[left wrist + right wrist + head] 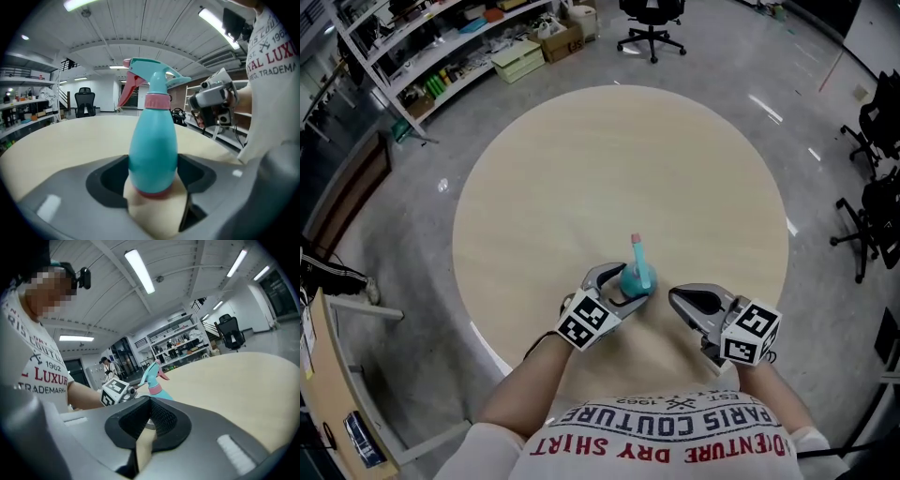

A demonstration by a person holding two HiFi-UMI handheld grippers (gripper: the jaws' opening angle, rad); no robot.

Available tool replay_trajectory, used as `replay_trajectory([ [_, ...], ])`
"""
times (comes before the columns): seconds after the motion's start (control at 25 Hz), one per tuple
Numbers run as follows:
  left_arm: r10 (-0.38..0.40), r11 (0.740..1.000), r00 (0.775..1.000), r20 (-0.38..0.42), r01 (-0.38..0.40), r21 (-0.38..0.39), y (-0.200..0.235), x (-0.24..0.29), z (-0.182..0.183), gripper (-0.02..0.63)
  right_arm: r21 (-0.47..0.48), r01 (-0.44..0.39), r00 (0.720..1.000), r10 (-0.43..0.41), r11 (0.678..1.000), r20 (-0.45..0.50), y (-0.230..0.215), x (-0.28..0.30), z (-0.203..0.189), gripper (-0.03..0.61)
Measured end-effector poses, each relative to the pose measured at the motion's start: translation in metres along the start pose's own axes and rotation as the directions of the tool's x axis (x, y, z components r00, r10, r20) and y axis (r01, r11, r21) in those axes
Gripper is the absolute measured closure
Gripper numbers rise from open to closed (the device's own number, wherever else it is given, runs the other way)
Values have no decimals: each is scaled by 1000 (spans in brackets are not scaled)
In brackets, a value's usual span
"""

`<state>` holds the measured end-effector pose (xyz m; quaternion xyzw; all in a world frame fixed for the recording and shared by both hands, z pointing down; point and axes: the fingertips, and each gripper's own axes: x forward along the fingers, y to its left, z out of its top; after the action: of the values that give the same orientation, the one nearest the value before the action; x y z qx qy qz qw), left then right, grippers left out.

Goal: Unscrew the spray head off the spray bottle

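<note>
A teal spray bottle (638, 277) with a pink collar and a teal and pink spray head (636, 246) stands upright on the round beige table (581, 159), near its front edge. My left gripper (623, 287) is open, its jaws on either side of the bottle's lower body (153, 150); the bottle rests on the table. The spray head (150, 77) points left in the left gripper view. My right gripper (677, 300) is just right of the bottle, shut, with nothing in it (149, 414). The bottle (153, 380) shows beyond its jaws.
Shelving (441, 56) with boxes lines the far left wall. An office chair (652, 23) stands beyond the table, and more chairs (872, 187) at the right. The person's torso is against the near table edge. Bare tabletop (70, 136) stretches beyond the bottle.
</note>
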<state>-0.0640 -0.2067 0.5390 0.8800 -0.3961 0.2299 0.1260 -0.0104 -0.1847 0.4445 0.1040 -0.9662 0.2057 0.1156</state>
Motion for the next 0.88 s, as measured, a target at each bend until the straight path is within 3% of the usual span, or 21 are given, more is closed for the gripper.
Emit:
replay_trajectory([
  [0.12, 13, 1000, 1000, -6, -13, -12, -2, -1, 1, 293, -140, 60, 998, -63, 988, -17, -1, 10, 1, 551],
  [0.16, 18, 1000, 1000, -8, -18, -17, -3, -1, 0, 293, -173, 73, 997, -77, 982, -16, -1, 14, 2, 463],
  [0.2, 23, 999, 1000, -10, -24, -21, -3, -2, 0, 293, -200, 83, 996, -87, 976, -12, 0, 19, 4, 432],
  [0.4, 52, 998, 998, -20, -52, -36, -5, -2, 0, 293, -320, 120, 992, -125, 940, 6, 3, 43, 13, 374],
  [0.68, 90, 994, 996, -16, -91, -58, -7, 0, 2, 293, -327, 197, 979, -200, 924, 24, -8, 62, 16, 383],
  [0.88, 82, 995, 997, -7, -83, -57, -10, 2, 3, 293, -344, 164, 985, -173, 925, 5, -6, 63, 13, 425],
])
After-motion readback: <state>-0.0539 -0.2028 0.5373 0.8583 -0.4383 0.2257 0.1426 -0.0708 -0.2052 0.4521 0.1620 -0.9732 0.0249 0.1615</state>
